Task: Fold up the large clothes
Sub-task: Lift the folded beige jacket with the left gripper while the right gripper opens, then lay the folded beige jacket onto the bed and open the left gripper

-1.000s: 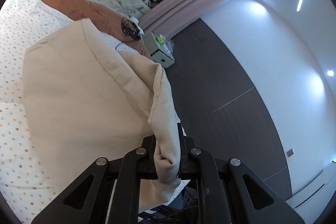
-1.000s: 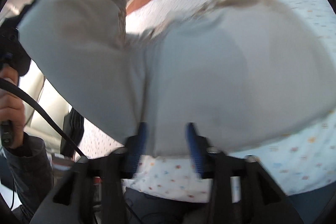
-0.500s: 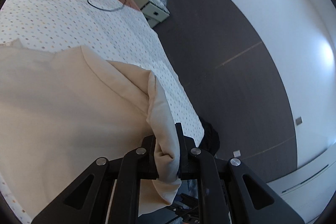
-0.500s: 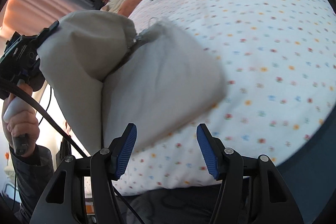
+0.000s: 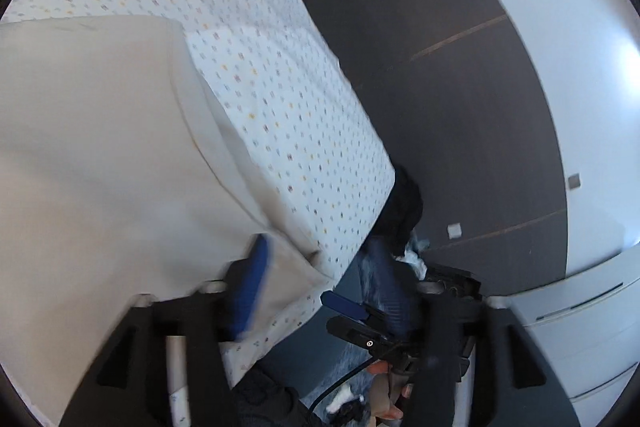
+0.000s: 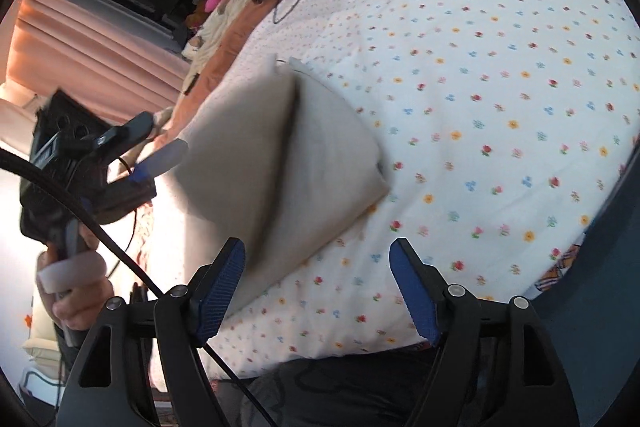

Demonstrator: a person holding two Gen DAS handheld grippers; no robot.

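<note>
While the beige garment point(image 5: 100, 147) lies folded on the flower-print bed point(image 5: 280, 99), left gripper point(image 5: 320, 287) stands wide, one pad over the garment's near corner. Right gripper point(image 6: 320, 291) also wide, empty, garment point(image 6: 288, 155) just beyond its left pad.

I see a beige matt cloth garment point(image 6: 288, 163), smooth-woven, lying on a white floral-print cotton-like bedsheet point(image 6: 480, 99). My right gripper point(image 6: 320, 287) has black matt plastic arms with blue ribbed finger pads point(image 6: 412, 291); the dark floor point(image 5: 440, 107) looks matt.
</note>
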